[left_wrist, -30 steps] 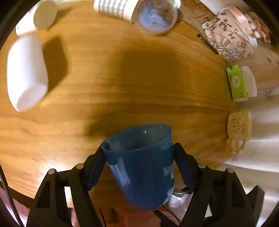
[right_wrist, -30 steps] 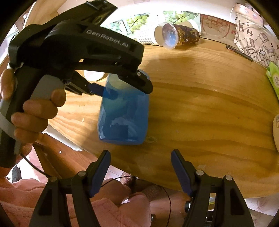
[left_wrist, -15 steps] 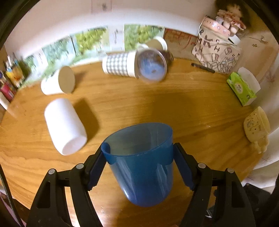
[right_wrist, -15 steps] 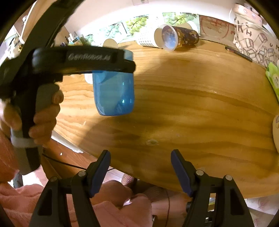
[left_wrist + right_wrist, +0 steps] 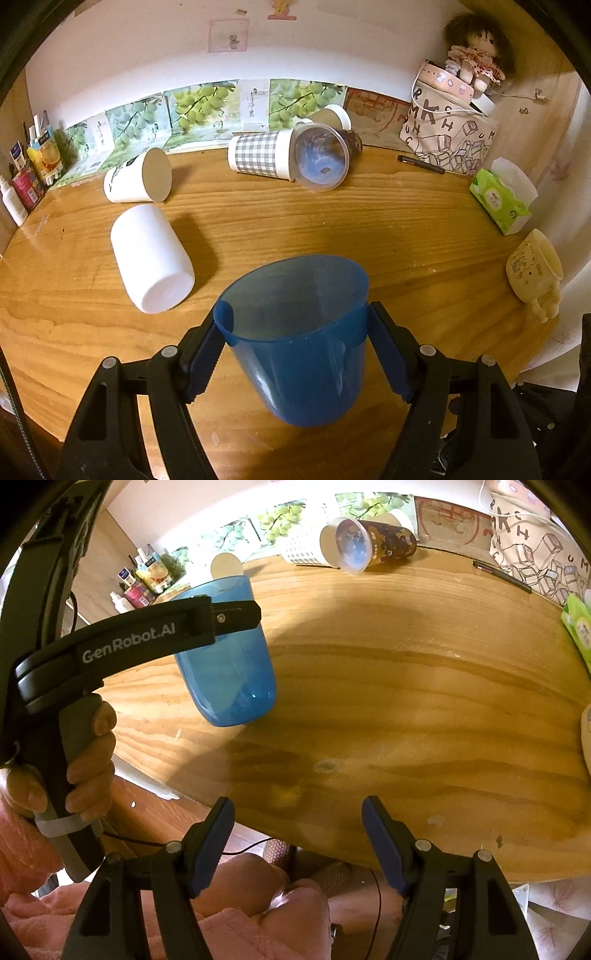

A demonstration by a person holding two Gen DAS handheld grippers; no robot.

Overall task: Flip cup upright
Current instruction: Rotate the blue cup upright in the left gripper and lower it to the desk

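Left wrist view
Left gripper: closed partway, its blue pads pressed on either side of the translucent blue plastic cup just under the rim.
Blue cup: mouth up and open toward the far edge, base lower and nearer the camera, tilted a little; it sits over the near part of the round wooden table.
Near left: a plain white cup lies on its side with its base toward the near edge.
Far left: a white paper cup with a brown-lined mouth lies on its side.
Far edge, middle: a grey-checked paper cup lies on its side, touching a clear-lidded dark patterned cup, also lying down.
Right edge: a green tissue pack and a cream cartoon mug.
Far right: a printed canvas bag with a doll on top, and a black pen in front of the bag.

Right wrist view
Right gripper: fingers spread wide, nothing between them, hanging over the table's near edge.
Shown only here: the person's left hand wrapped round the grey handle of the left gripper, seen from the side.
Blue cup from this side: clamped near its rim, mouth up, rounded base down and clear of the wood, over the table's left part.
Also only here: small bottles beyond the far left edge, and pink clothing below the near edge.
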